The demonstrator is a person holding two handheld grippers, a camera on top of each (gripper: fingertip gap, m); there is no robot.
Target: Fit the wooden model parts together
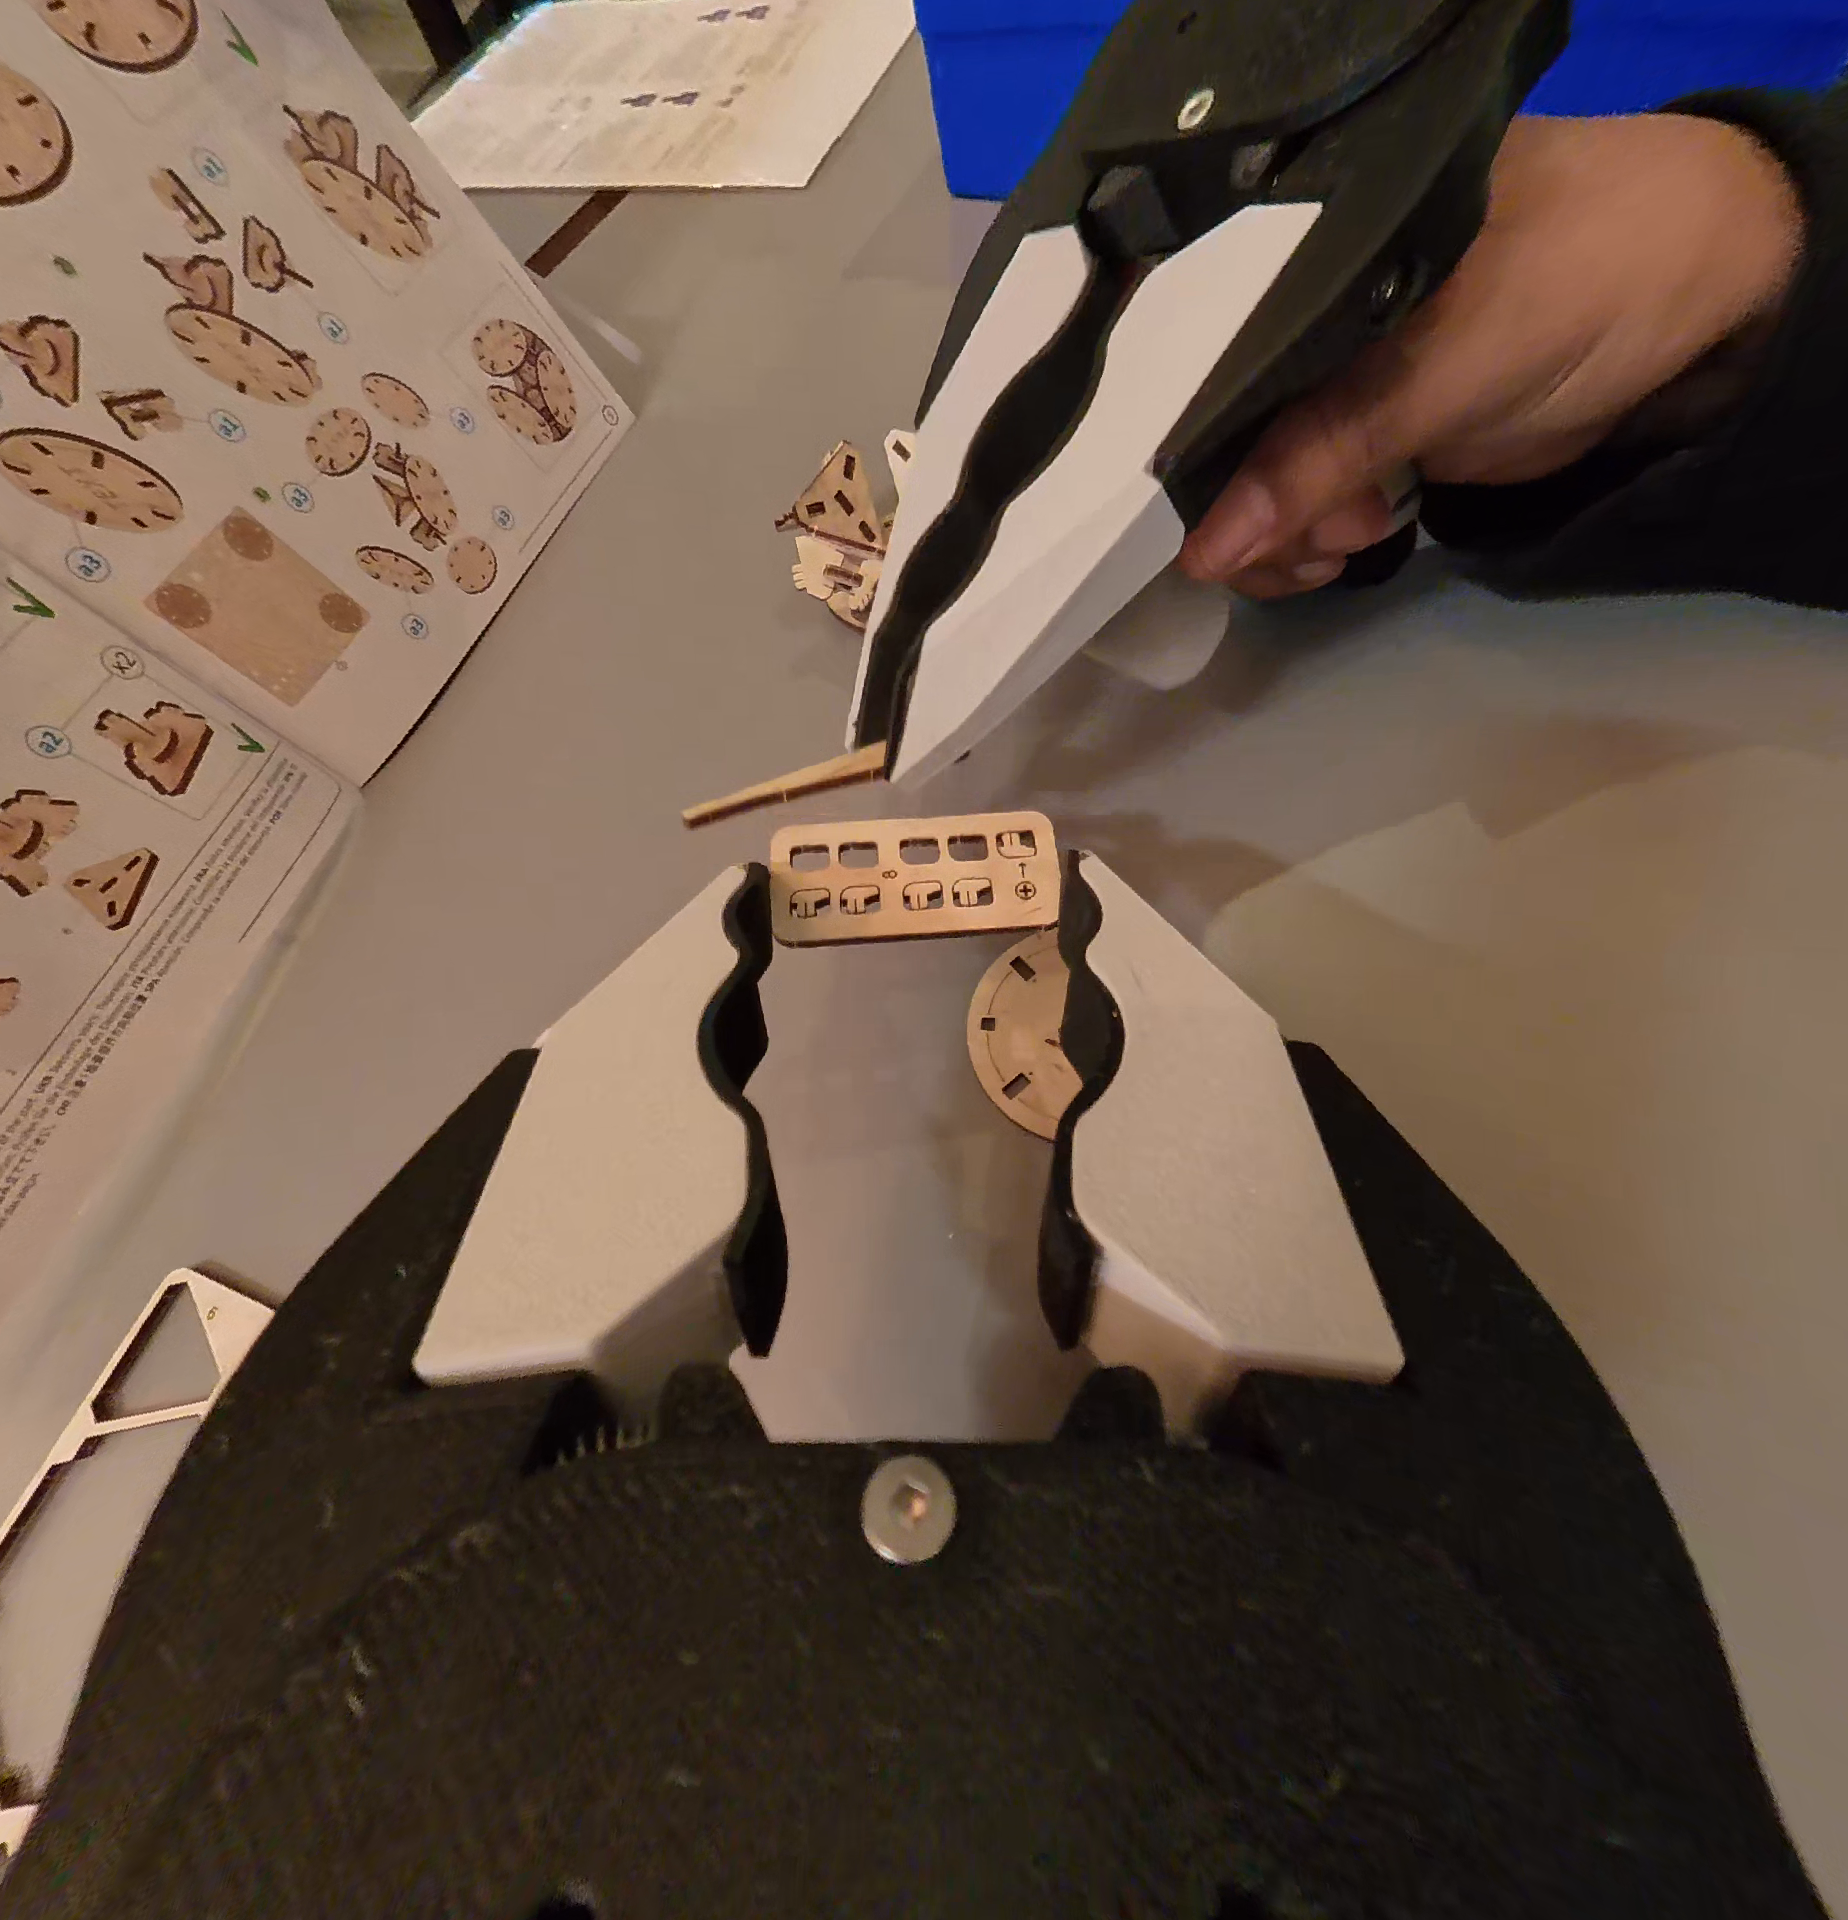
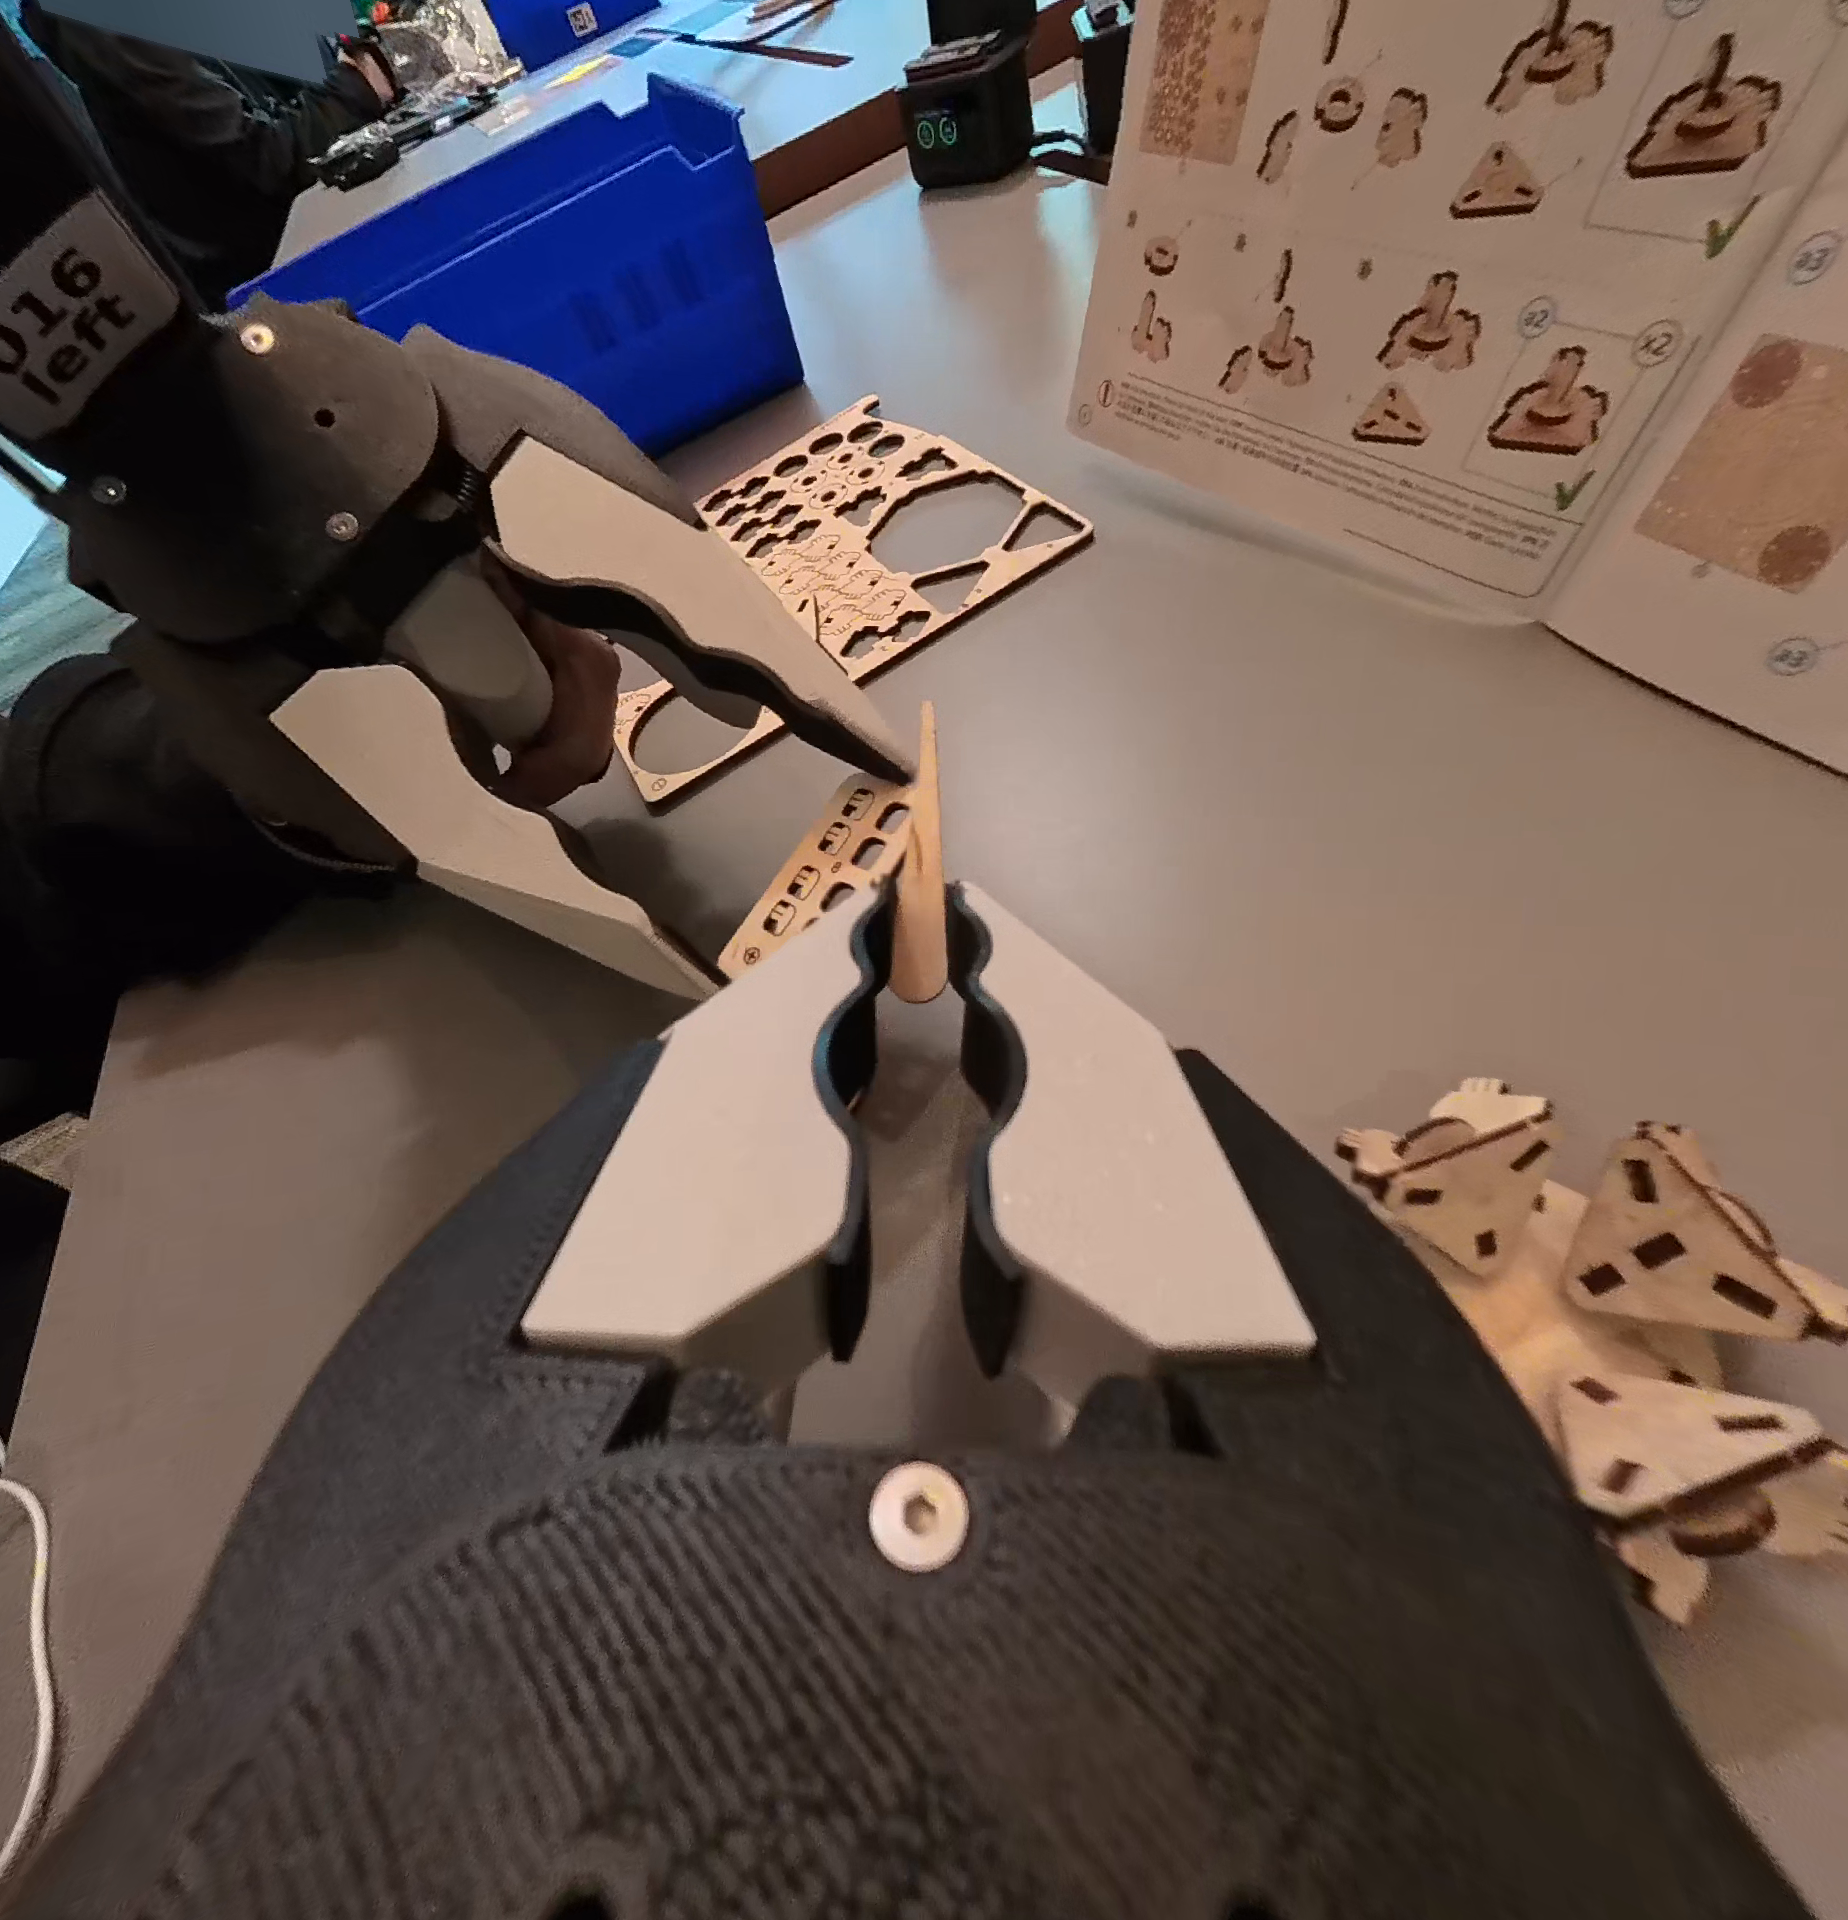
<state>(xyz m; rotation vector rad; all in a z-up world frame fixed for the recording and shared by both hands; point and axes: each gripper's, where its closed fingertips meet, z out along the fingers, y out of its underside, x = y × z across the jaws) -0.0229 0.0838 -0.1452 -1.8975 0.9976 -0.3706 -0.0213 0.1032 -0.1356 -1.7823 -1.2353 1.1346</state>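
Left gripper (image 1: 915, 894) fills the foreground over the grey table (image 1: 1471, 1039), jaws wide apart around a small slotted wooden plate (image 1: 915, 878), pads seemingly at its short edges; beside it lies a wooden disc (image 1: 1019, 1029); right gripper (image 2: 918, 925) pinches a thin wooden stick (image 2: 925, 862), its tip over that plate

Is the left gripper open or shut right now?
Open: the left gripper's fingers stand wide apart, either side of the small rectangular slotted wooden panel; whether they press it, cannot tell.
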